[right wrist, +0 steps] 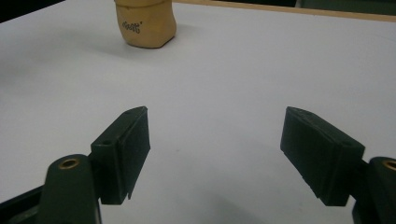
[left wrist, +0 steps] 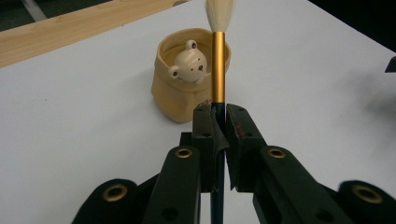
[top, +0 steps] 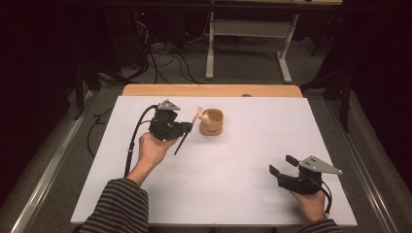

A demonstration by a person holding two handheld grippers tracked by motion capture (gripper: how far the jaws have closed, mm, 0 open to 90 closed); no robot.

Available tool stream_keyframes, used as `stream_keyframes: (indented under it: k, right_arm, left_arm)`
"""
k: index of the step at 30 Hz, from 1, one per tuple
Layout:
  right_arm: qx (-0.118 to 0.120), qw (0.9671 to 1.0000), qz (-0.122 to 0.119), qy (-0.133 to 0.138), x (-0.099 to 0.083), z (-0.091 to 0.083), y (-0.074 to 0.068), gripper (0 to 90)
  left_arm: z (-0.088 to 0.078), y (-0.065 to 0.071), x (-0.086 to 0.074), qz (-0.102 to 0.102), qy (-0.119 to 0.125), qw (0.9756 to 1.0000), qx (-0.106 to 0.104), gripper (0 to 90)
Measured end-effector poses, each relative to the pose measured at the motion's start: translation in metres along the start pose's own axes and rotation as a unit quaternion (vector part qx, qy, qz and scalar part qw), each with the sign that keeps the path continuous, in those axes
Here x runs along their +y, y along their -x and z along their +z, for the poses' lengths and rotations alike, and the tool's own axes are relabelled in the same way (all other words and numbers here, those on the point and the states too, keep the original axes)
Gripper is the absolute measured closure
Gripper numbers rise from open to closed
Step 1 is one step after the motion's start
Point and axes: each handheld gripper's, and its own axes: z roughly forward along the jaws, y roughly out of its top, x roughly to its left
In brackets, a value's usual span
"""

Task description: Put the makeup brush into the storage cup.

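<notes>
Now left tool (left wrist: 219, 123) clamped on brush (left wrist: 218, 60), cup (left wrist: 180, 93) just beyond, right tool (right wrist: 215, 154) jaws apart.

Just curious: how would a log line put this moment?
left tool: shut on brush | right tool: open, idle | cup: upright

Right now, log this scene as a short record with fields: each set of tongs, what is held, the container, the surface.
left tongs: shut on the brush
brush: gold ferrule, pale bristle tip pointing toward the holder, dark handle between the pads
right tongs: open, nothing between them, near the table's right front
holder: tan pot with a small bear figure inside, standing upright
table: white sheet over a wooden top
</notes>
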Motion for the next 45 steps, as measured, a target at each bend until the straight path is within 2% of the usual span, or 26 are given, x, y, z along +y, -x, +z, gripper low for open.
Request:
stream_keyframes:
  k: [9,26,32,45]
  right_arm:
    - [0.001,1.0,0.001,0.0,0.0,0.0,0.0,25.7]
    - [0.002,1.0,0.004,-0.002,0.0,0.0,0.0,25.7]
    - [0.003,1.0,0.002,-0.002,0.0,0.0,0.0,25.7]
    - [0.005,1.0,0.004,-0.002,0.0,0.0,0.0,25.7]
  left_arm:
    - [0.003,0.002,0.008,0.002,0.012,0.9998,-0.013,83.3]
    - [0.012,0.005,0.022,0.01,0.036,0.9992,-0.009,83.2]
    - [0.018,0.006,0.029,0.011,0.04,0.9991,-0.007,83.2]
    - [0.029,0.011,0.04,0.025,0.041,0.9988,-0.007,83.3]
